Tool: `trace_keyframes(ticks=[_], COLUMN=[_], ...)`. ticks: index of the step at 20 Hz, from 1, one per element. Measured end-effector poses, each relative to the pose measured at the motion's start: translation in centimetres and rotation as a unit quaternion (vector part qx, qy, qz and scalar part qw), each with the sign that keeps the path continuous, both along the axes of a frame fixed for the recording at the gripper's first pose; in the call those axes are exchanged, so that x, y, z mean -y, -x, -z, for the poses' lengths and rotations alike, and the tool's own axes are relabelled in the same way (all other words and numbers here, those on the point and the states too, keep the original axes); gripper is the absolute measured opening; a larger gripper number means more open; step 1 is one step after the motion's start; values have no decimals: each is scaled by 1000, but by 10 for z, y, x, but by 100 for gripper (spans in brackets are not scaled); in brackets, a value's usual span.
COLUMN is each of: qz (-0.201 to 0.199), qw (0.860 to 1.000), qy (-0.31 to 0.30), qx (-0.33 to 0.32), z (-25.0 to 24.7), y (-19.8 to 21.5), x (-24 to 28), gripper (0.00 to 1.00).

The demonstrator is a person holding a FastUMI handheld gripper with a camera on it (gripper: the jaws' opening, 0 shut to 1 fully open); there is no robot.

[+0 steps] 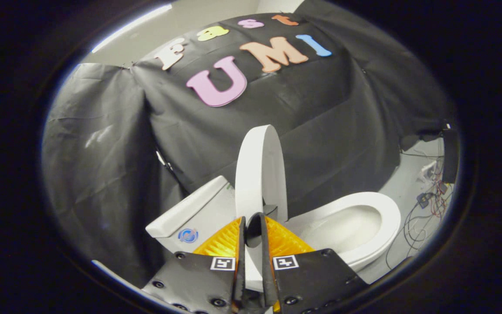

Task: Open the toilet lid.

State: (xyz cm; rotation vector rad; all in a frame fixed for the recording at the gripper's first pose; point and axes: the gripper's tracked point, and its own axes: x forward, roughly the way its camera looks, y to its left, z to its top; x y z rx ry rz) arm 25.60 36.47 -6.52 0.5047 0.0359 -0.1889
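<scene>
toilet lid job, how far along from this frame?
Mostly done: the lid stands upright, edge-on beside the tank, with the seat and bowl exposed. In hand: the tongs, nearly closed, sit at the lid's lower edge; grip unclear. Left: let go and withdraw.

Black cloth wall point(116, 144) hangs behind; tangled cables point(425, 209) lie on the floor.

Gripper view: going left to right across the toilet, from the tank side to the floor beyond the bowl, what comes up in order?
Tank → raised toilet lid, standing upright with the gripper nearly closed at its lower edge → open bowl with seat → cables on the floor.
</scene>
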Motion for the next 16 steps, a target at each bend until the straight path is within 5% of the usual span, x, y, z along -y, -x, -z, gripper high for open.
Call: trace_keyframes(ticks=[16], qz=[-115], qw=[993], qy=[31], qx=[12], z=[-12], y=[-58], x=[-109], gripper=[18])
